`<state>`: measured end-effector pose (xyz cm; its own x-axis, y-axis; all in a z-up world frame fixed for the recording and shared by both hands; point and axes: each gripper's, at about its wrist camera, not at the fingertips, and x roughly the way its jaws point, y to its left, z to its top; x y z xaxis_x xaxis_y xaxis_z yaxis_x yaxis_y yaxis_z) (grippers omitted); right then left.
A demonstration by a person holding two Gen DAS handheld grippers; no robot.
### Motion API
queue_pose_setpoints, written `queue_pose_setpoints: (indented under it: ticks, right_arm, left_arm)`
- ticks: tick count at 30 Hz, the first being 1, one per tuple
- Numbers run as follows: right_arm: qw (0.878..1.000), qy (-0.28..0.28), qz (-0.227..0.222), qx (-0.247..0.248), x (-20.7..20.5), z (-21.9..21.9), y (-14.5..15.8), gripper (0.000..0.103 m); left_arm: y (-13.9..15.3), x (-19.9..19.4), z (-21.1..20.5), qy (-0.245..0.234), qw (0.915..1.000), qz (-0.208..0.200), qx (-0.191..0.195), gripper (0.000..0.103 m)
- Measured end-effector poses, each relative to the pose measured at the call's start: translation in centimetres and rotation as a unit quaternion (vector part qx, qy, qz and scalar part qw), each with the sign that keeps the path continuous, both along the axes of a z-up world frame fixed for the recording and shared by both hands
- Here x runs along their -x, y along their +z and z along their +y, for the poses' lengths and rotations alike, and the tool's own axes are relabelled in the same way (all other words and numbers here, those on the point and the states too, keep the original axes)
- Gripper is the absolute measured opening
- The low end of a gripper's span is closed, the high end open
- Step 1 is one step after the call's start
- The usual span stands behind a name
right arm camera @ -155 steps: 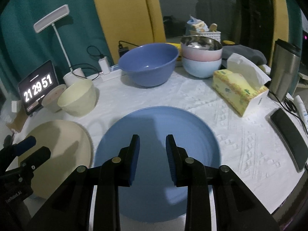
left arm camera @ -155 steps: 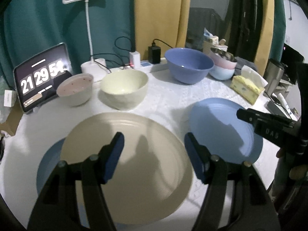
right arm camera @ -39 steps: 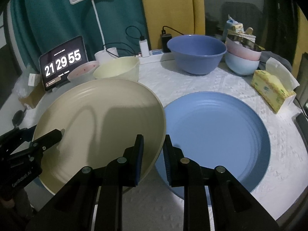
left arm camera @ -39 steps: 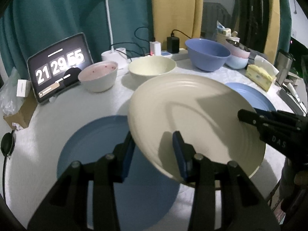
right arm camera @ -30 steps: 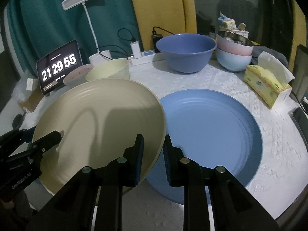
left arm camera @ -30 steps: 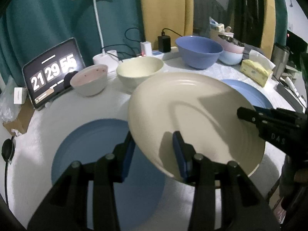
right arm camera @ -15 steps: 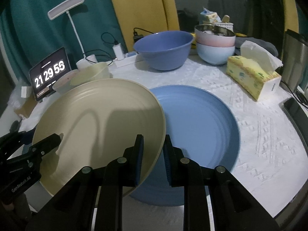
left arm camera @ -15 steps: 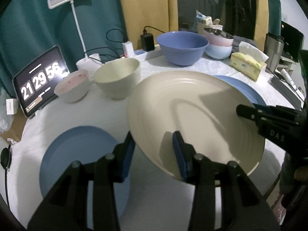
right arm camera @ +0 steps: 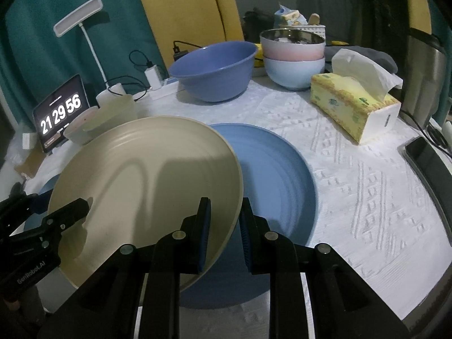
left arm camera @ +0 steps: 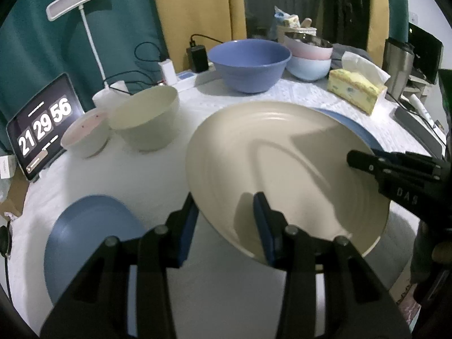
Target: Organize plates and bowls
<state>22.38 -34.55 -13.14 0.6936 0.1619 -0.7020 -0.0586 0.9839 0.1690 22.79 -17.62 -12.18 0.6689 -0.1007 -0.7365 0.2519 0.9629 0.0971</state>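
Observation:
Both grippers are shut on the rim of a large cream plate (left arm camera: 285, 166), held tilted in the air. My left gripper (left arm camera: 226, 220) grips its near left edge; my right gripper (right arm camera: 223, 226) grips the opposite edge (right arm camera: 147, 186). The plate hangs partly over a large blue plate (right arm camera: 271, 175) lying on the white cloth, whose far rim (left arm camera: 356, 132) shows behind the cream plate. A second blue plate (left arm camera: 87, 240) lies at the near left. A cream bowl (left arm camera: 144, 118), a small pinkish bowl (left arm camera: 84, 132) and a big blue bowl (left arm camera: 248, 62) stand further back.
Stacked pink and pale blue bowls (right arm camera: 293, 59) stand at the back right. A yellow tissue box (right arm camera: 353, 104), a steel mug (left arm camera: 395, 59) and a dark phone (right arm camera: 429, 161) are at the right. A clock tablet (left arm camera: 42, 124), lamp (left arm camera: 82, 2) and chargers line the back left.
The cream plate, held by both grippers, has moved right, off the left blue plate and partly over the right blue plate. Both grippers stay shut on it.

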Motion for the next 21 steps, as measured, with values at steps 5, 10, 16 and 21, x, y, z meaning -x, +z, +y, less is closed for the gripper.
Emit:
queue_pose_setpoints:
  ticks: [5,10,16,21]
  right_arm:
    - [1.0,-0.007,0.002,0.0,-0.5,-1.1,-0.2,0.022]
    - [1.0,-0.017,0.004,0.004,-0.7,-2.1,-0.4,0.022]
    - [0.999,-0.031,0.002,0.011,-0.9,-3.4,-0.5,0.022]
    - [0.999,-0.043,-0.005,0.013,-0.9,-4.2,0.0,0.022]
  left_arm:
    - [-0.5,-0.6,-0.8,-0.006,1.0,0.007,-0.001,0.041]
    - [-1.3,-1.1,-2.1,-0.016,0.9997,0.019,-0.004,0.041]
    - [-1.9,-1.4,-3.5,-0.029,0.9992,0.026,-0.006,0.041]
    - [-2.5,-1.7,-4.5,-0.032,0.9989,0.032,-0.015,0.042]
